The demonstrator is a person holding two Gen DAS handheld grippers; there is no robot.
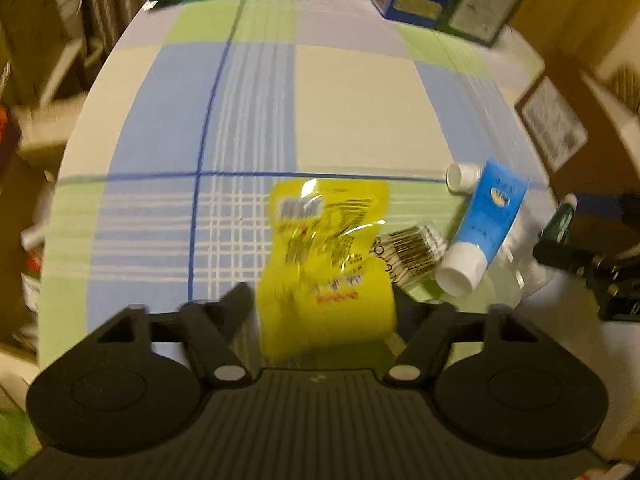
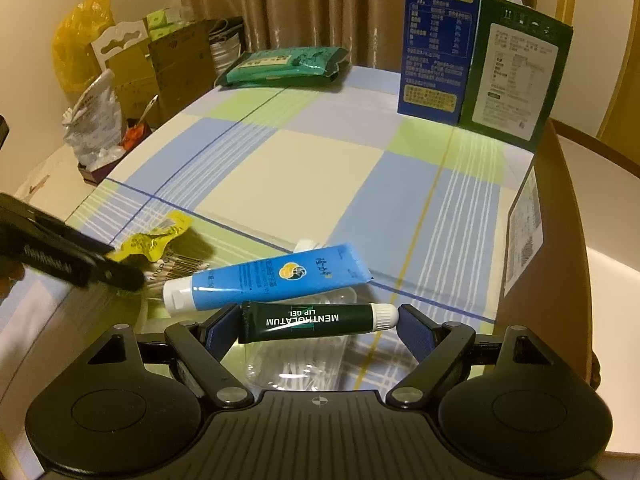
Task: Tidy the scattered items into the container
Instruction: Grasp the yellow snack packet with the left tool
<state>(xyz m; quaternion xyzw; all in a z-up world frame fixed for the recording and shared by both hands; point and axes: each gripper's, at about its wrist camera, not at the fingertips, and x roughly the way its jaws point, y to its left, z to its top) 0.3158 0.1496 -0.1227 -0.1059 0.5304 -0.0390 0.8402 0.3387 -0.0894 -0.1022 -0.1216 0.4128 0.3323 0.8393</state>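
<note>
My left gripper (image 1: 322,300) is shut on a yellow sachet (image 1: 326,256) and holds it over the checked tablecloth; it also shows in the right wrist view (image 2: 152,240). My right gripper (image 2: 316,324) is shut on a dark green lip gel tube (image 2: 316,320), held crosswise, white cap to the right, above a clear plastic container (image 2: 296,372). A blue tube with a white cap (image 2: 264,280) lies just beyond, resting on the container's far edge; it also shows in the left wrist view (image 1: 484,224). A pack of cotton swabs (image 1: 412,248) lies beside the sachet.
A small white bottle (image 1: 462,176) lies behind the blue tube. A green packet (image 2: 284,66) lies at the table's far edge. A blue carton (image 2: 438,40) and a green carton (image 2: 516,68) stand at the far right. Boxes and bags (image 2: 120,80) crowd the left.
</note>
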